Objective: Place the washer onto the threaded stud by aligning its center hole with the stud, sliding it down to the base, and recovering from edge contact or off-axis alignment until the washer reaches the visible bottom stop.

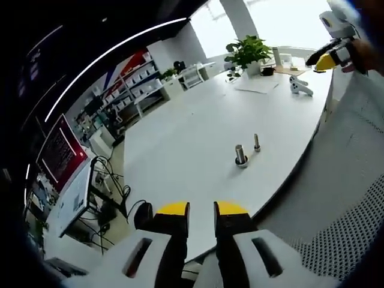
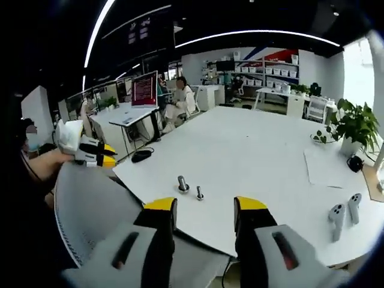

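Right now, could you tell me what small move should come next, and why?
Probably bring the right tongs forward toward the studs on the table: both tongs are open, hold nothing, and are apart from the studs. I cannot make out a loose washer.

No text, label, brand or number can be read in either view. In the left gripper view a red screen (image 1: pixel 60 151) at the middle left of the frame carries rows of pale marks, probably lines of text, too blurred to make out. The same kind of red screen (image 2: pixel 145 89) stands at the upper left of centre in the right gripper view, its marks equally unreadable. A dark hanging sign (image 2: pixel 138 31) at the top of that view bears small pale marks, too small to read. A paper sheet (image 2: pixel 327 165) at the right of the worktop (image 2: pixel 252 150) shows no legible writing.
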Available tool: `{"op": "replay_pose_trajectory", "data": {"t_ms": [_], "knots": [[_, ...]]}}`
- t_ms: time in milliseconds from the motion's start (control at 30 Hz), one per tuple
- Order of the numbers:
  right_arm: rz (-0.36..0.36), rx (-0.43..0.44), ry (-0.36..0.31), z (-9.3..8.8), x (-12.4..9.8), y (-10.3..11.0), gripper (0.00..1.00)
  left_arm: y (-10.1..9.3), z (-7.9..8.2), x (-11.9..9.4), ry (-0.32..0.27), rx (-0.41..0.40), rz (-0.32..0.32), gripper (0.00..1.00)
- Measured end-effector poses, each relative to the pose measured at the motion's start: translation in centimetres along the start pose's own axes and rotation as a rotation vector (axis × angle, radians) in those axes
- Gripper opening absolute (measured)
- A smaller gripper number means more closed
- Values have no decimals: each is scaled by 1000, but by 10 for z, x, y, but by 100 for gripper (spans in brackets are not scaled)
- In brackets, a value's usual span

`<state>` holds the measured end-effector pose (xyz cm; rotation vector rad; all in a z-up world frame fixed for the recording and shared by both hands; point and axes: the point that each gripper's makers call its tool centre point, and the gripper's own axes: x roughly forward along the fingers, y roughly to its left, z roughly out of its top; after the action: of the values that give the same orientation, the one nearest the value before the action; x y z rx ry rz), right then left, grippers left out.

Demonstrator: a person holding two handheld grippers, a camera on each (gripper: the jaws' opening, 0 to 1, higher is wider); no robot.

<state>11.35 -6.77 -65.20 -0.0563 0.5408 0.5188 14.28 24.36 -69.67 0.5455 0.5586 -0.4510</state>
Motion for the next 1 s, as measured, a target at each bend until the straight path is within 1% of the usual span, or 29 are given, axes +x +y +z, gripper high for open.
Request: {"op": "replay_pose_trajectory", "data": {"t_ms": [67,133,167,200,233,333,367,433,467,500,533,567,600,633,667,800,900,967,1000], "knots": [[17,35,1,-9,2,10,39,0,1,-1,-7,10,2,13],[28,41,7,-16,6,22,39,1,1,-2,-11,5,13,13],[30,52,-1,-13,7,24,37,1,1,-2,-10,4,15,13],[19,80,-59,-5,7,26,36,1,0,-2,-8,7,16,13],[13,78,-84,-1,9,27,36,1,0,-2,-8,7,17,13],[22,78,-63,-4,17,37,36,2,1,-4,-12,-1,21,13],[-6,69,-47,-6,19,35,37,2,0,-4,-9,-4,21,13],[-52,60,-70,-7,22,27,36,3,-1,-5,-8,-22,26,13],[-78,72,-77,-9,25,22,36,5,-1,-6,-13,-35,31,13],[-101,119,-83,-15,29,17,36,5,0,-6,-20,-41,35,13],[-126,172,-65,-19,31,12,35,5,1,-6,-26,-42,35,13],[-157,213,-82,-19,30,5,35,5,2,-7,-31,-39,39,13],[-148,183,-113,-12,28,5,34,6,3,-6,-33,-40,43,13],[-166,150,-171,-3,26,2,33,8,4,-7,-39,-49,55,13],[-172,146,-188,-1,25,2,33,9,5,-7,-46,-54,62,13],[-153,169,-128,-11,27,4,33,12,8,-5,-53,-78,73,11],[-137,172,-115,-12,29,6,33,13,6,-2,-32,-80,72,10],[-110,153,-103,-13,32,10,32,14,5,-3,-33,-91,74,9],[-112,148,-100,-14,32,10,32,15,5,-4,-42,-97,79,9]]}}
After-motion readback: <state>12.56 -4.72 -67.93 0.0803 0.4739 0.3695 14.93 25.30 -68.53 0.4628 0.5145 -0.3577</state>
